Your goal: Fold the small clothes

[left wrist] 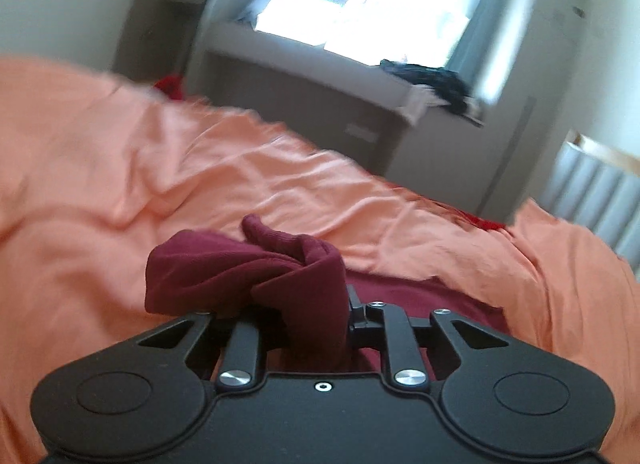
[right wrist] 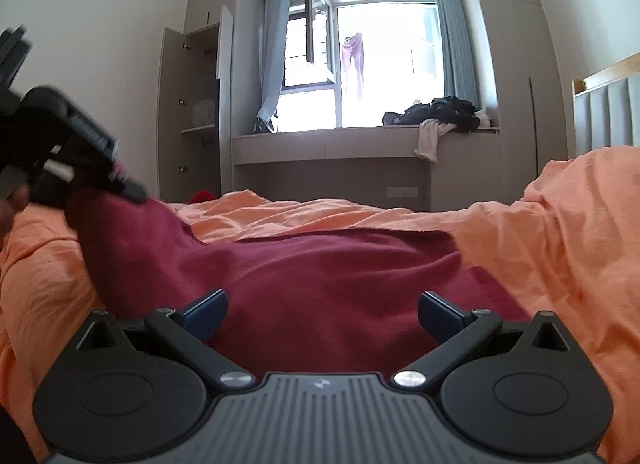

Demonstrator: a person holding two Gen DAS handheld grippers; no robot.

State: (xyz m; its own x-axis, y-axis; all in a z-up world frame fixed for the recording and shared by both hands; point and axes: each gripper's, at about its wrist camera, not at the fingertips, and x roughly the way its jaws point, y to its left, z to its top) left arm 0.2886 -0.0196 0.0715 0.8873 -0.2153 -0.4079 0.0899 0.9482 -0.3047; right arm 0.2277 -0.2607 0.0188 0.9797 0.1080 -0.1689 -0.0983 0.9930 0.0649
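Gripping maroon garment (left wrist: pixel 240 272), left gripper (left wrist: pixel 280 316); right gripper (right wrist: pixel 320 314) agape.

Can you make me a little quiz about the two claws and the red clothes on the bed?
1. True or false: the left claw is pinching a bunched-up bit of the dark red garment.
2. Which claw is wide open with nothing in it? A) left B) right C) both
3. Fill in: the garment lies on an ______ coloured bed cover.

Key
1. True. The cloth is gathered between its fingers and lifted off the bed.
2. B. The right claw has its blue fingertips far apart, hovering over the flat part of the garment.
3. Orange.
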